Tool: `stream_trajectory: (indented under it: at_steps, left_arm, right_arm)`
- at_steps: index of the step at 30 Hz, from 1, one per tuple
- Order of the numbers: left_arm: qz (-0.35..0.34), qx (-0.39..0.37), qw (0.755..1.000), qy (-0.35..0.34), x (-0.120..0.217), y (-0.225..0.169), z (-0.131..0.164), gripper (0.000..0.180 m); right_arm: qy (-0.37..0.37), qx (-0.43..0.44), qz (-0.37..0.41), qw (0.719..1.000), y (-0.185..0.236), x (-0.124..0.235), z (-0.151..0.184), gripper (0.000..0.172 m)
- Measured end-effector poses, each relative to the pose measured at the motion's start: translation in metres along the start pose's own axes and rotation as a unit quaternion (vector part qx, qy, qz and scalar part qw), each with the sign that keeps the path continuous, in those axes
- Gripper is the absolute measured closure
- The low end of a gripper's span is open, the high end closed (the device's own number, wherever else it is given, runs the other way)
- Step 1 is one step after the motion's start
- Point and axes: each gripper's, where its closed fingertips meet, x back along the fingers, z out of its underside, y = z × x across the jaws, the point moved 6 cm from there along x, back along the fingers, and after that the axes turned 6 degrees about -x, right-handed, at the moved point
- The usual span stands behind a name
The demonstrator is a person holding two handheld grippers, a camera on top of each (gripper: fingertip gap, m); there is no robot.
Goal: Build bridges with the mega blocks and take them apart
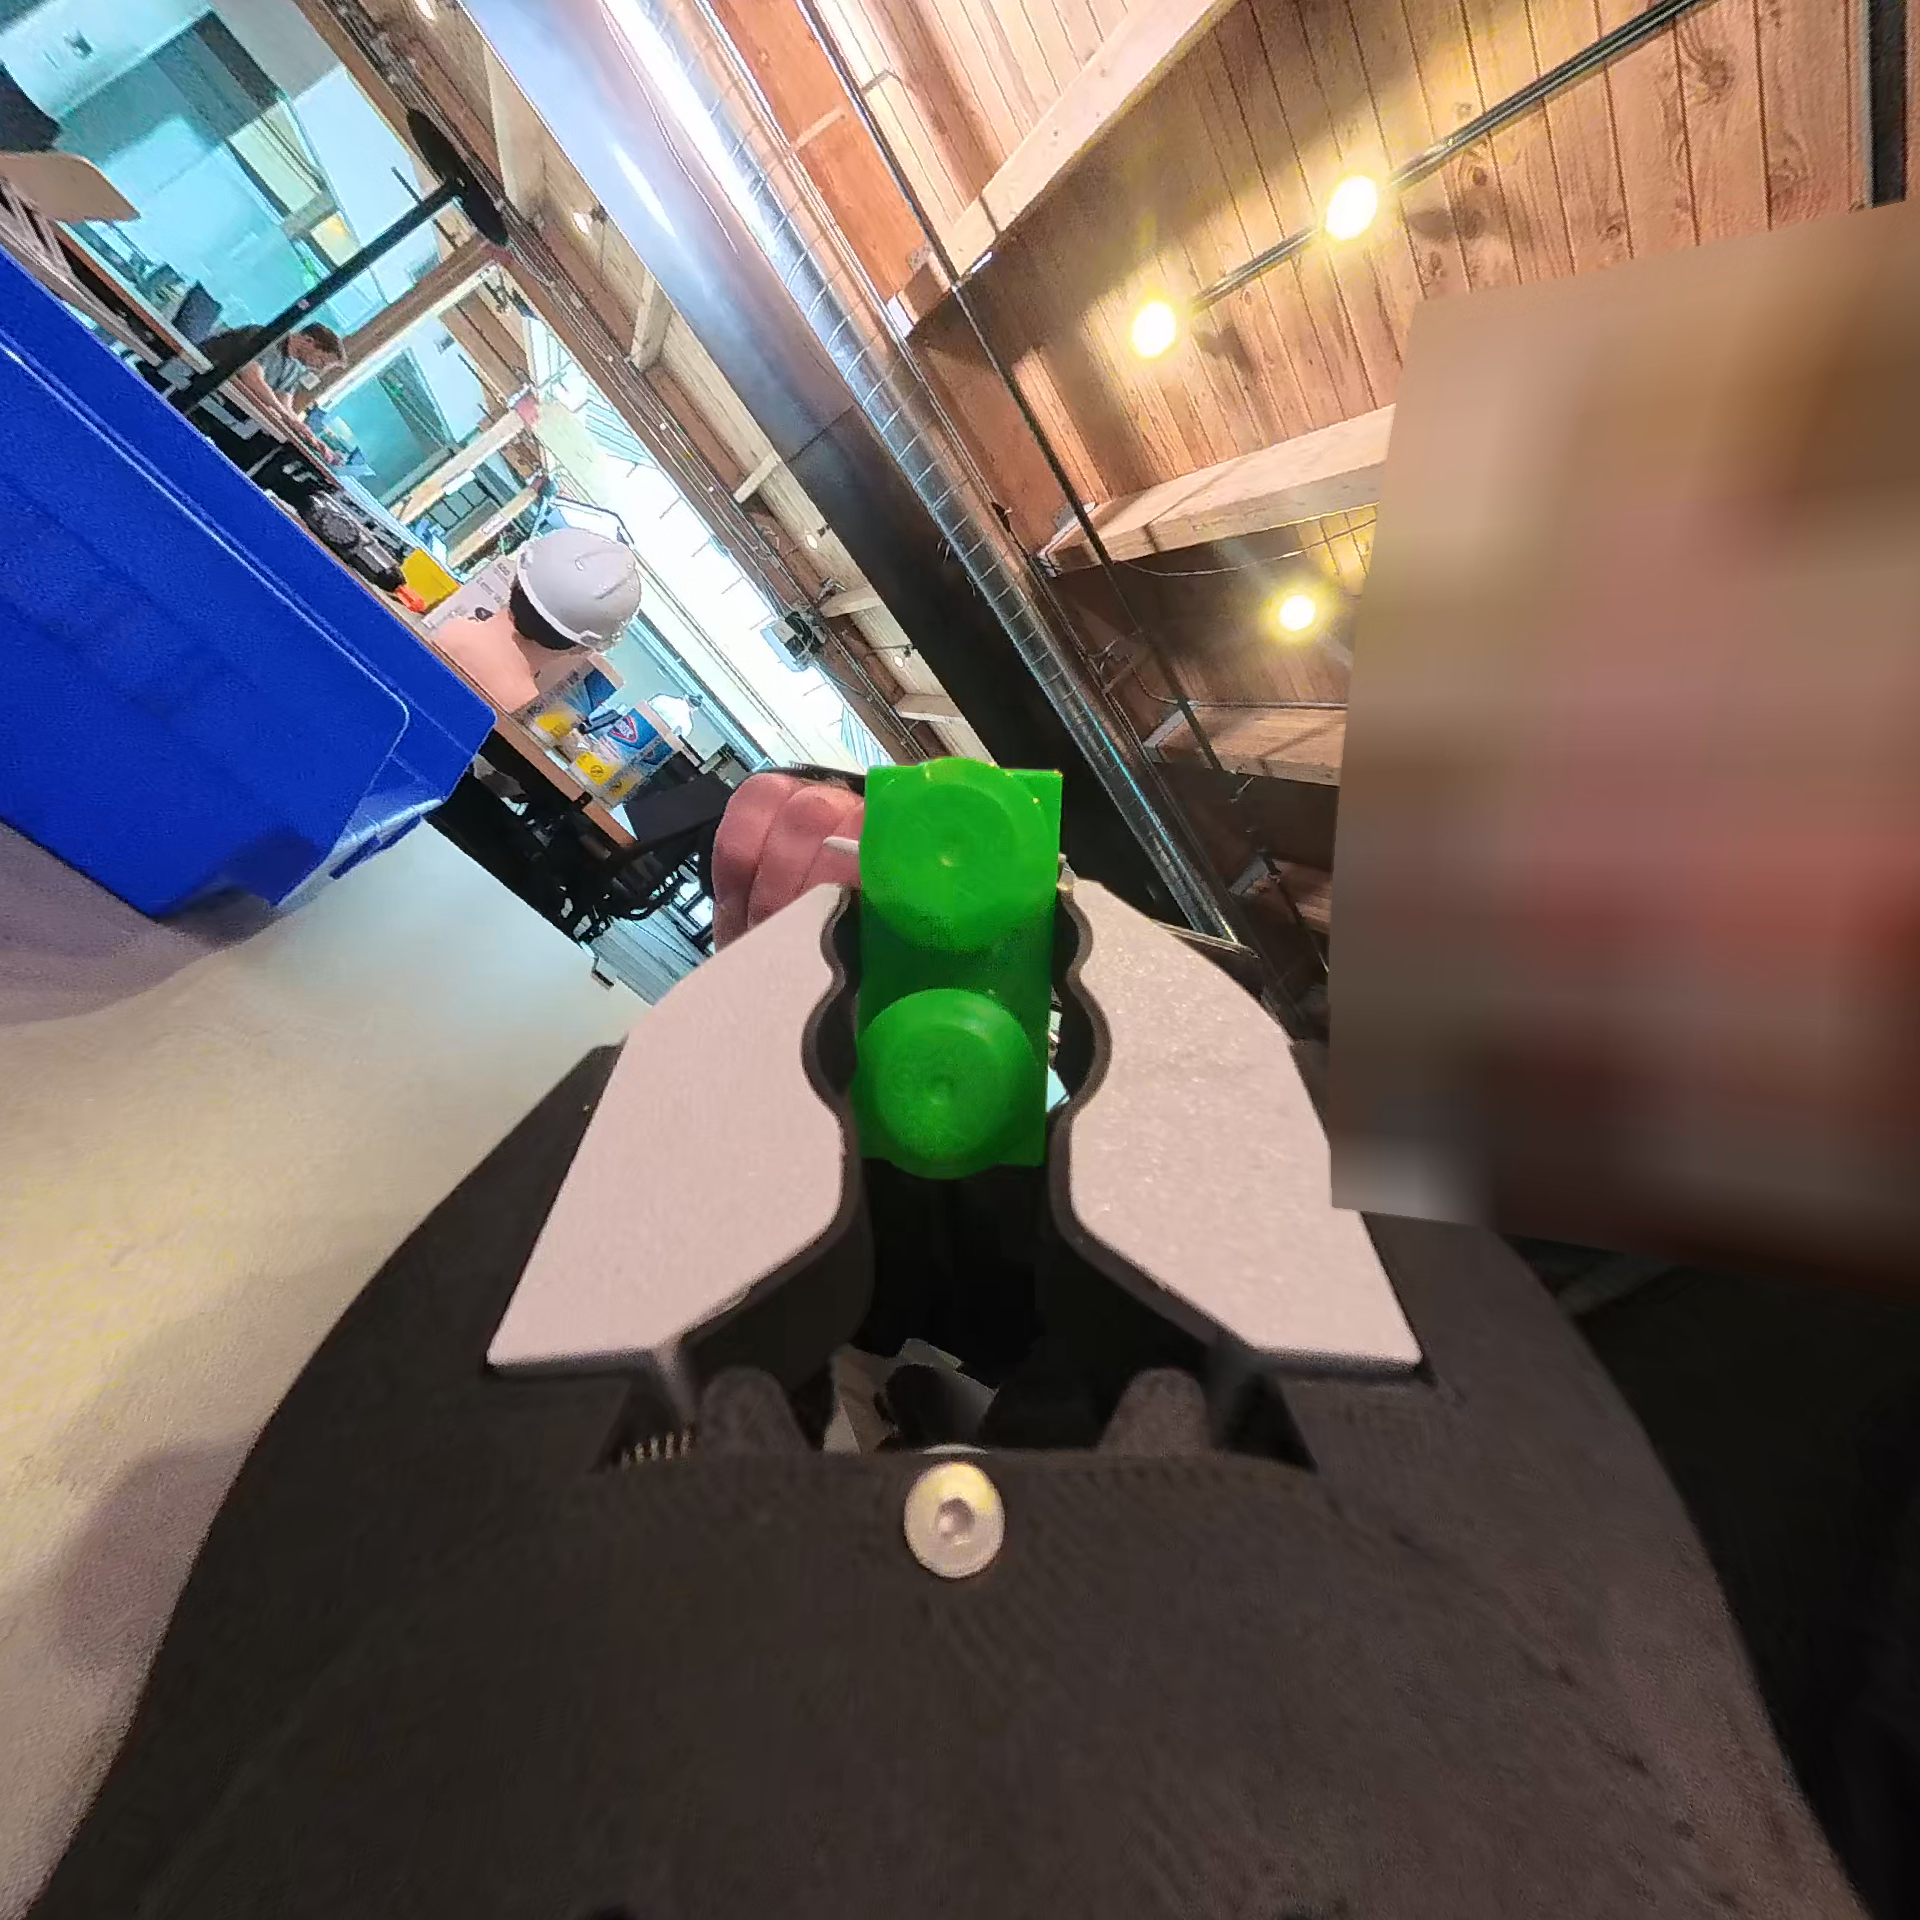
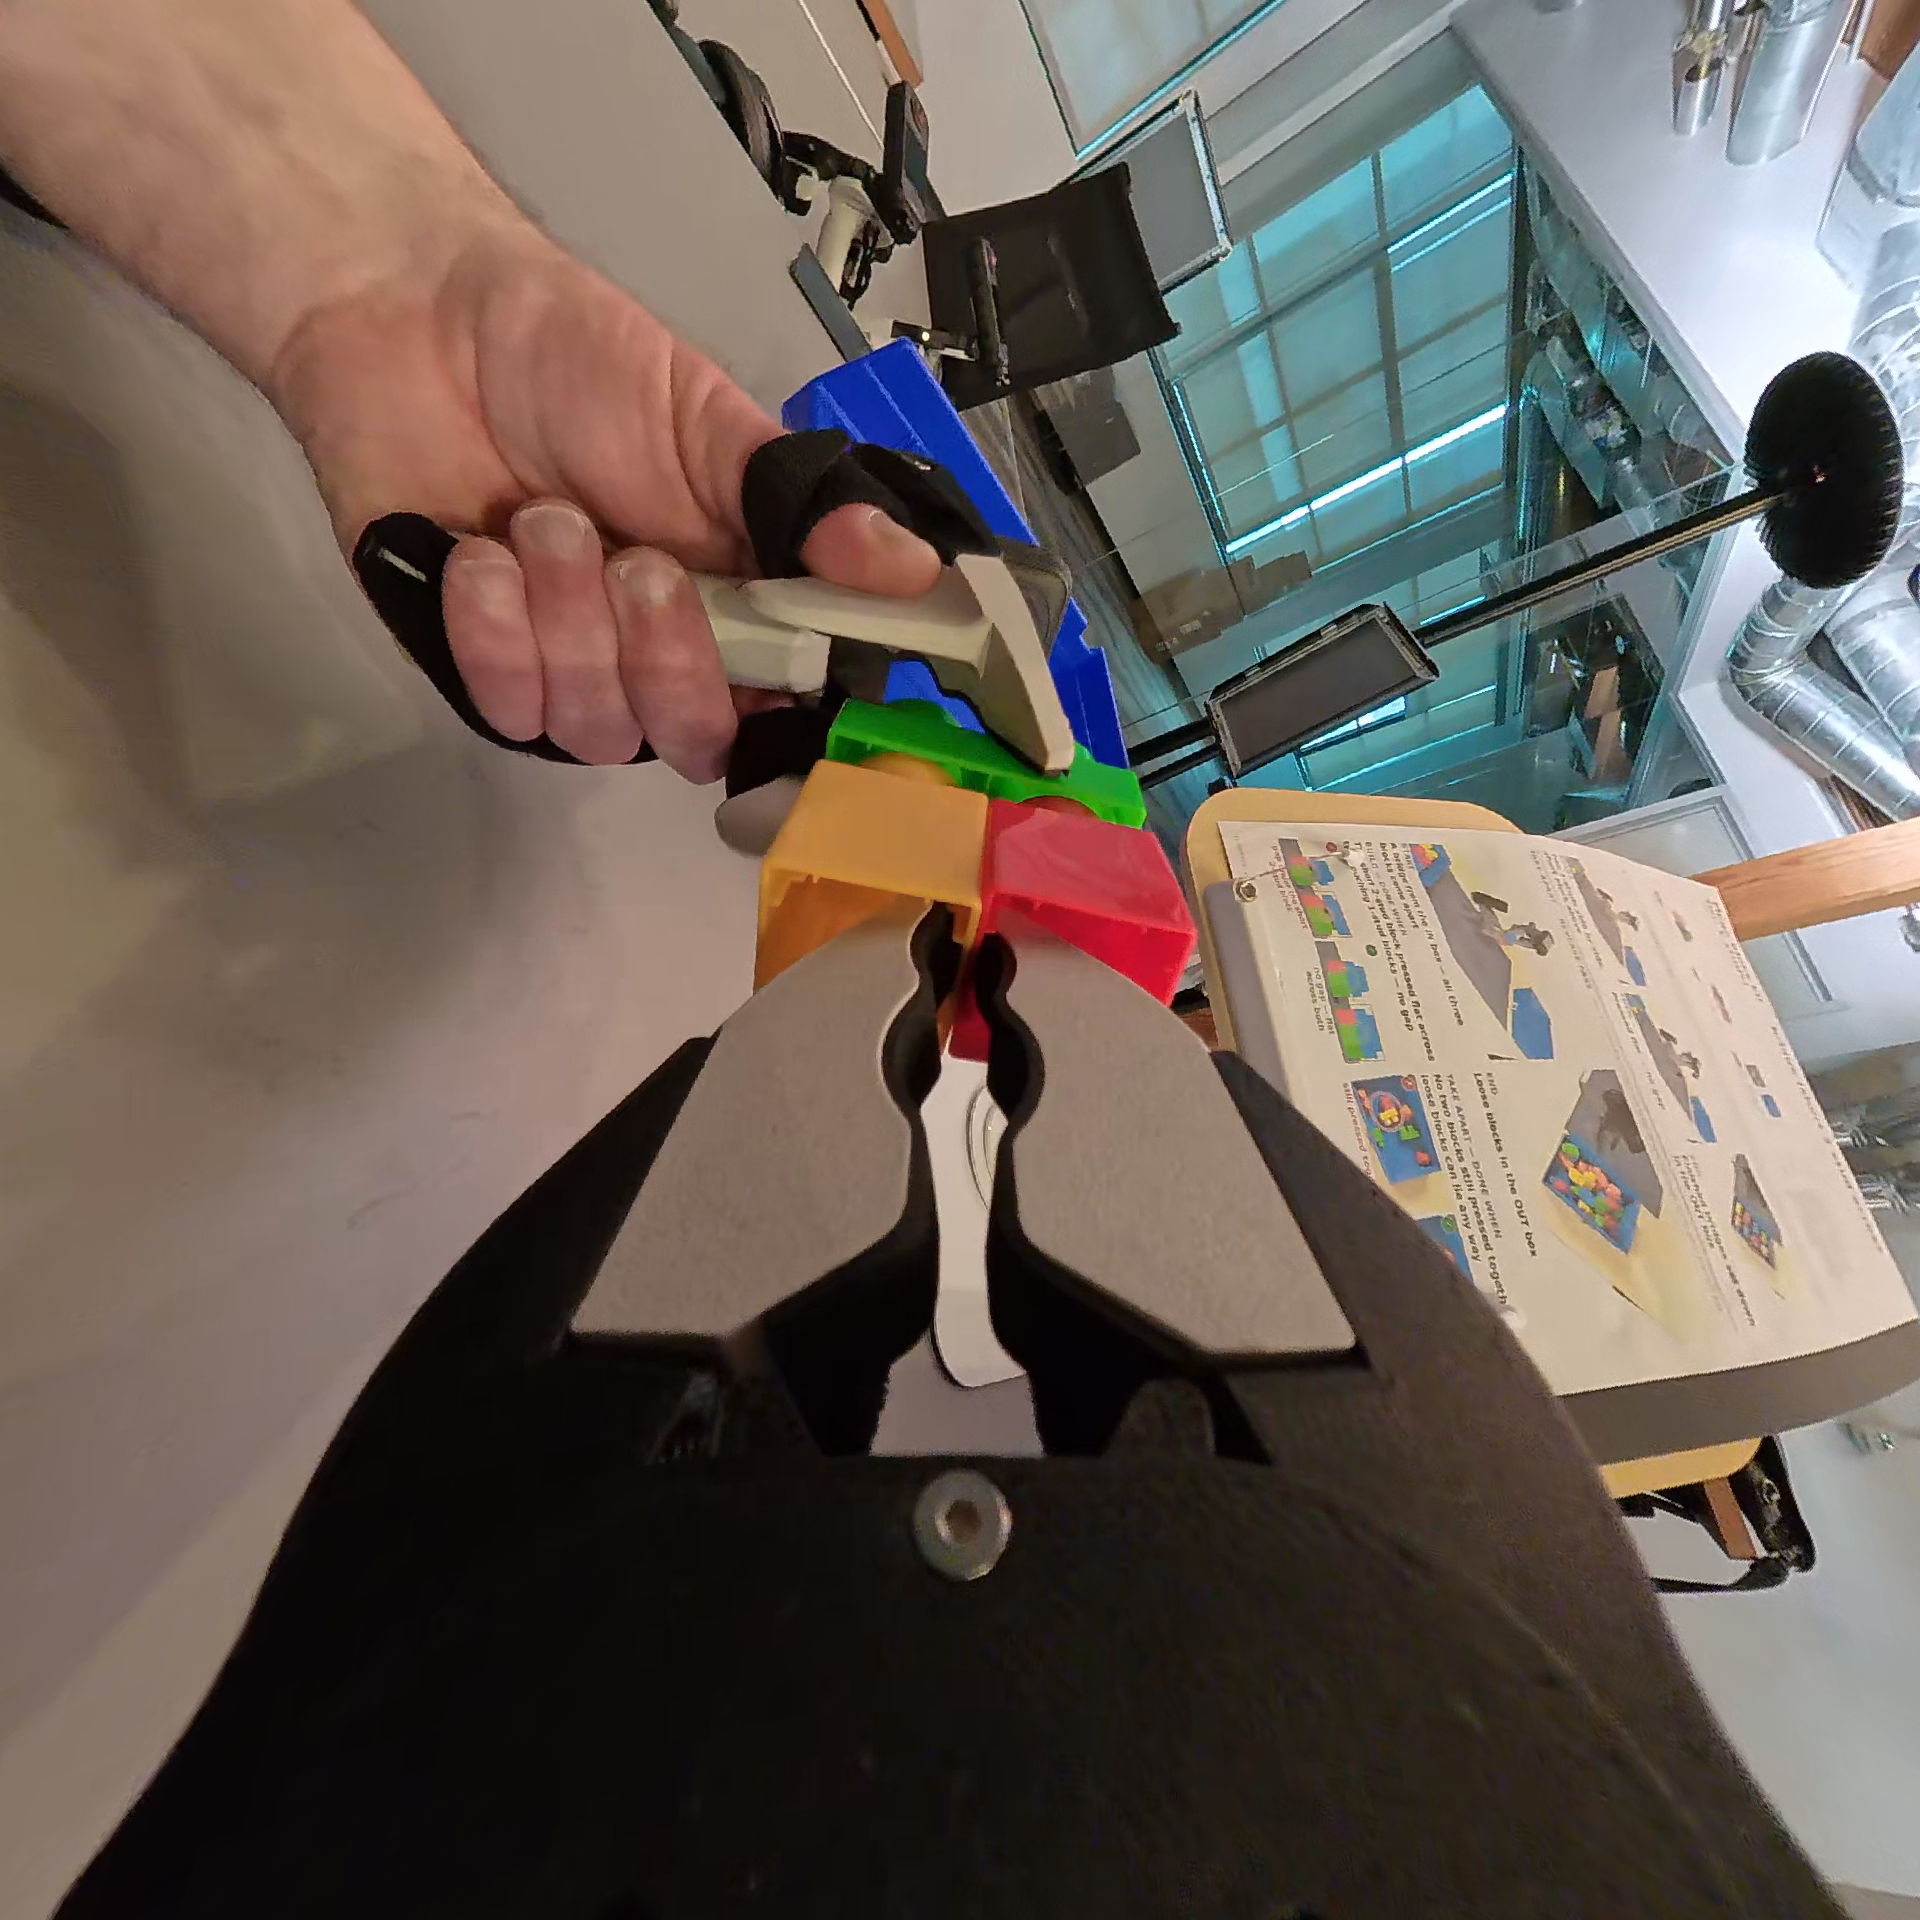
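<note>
From where I stand, a white instruction sheet (image 2: 1538, 1091) with small pictures lies on a grey board atop a pale wooden stool (image 2: 1351, 805), and just beyond that stool a dark tilted screen (image 2: 1320, 681) sits in front of tall windows (image 2: 1382, 343). Farther past the stool stands a black chair (image 2: 1039, 281). In my other view a white hard hat (image 1: 577, 582) rests on a workbench (image 1: 540, 717), with wooden shelves (image 1: 1226, 488) and round lamps (image 1: 1153, 327) overhead.
</note>
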Motion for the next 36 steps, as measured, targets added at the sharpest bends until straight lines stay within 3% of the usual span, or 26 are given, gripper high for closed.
stream_trajectory:
  at_steps: [36]
  left_arm:
    - [0.020, -0.036, 0.999, 0.001, -0.010, -0.014, 0.003, 0.145]
  right_arm:
    - [-0.036, 0.026, 0.013, 0.999, -0.001, -0.001, -0.009, 0.168]
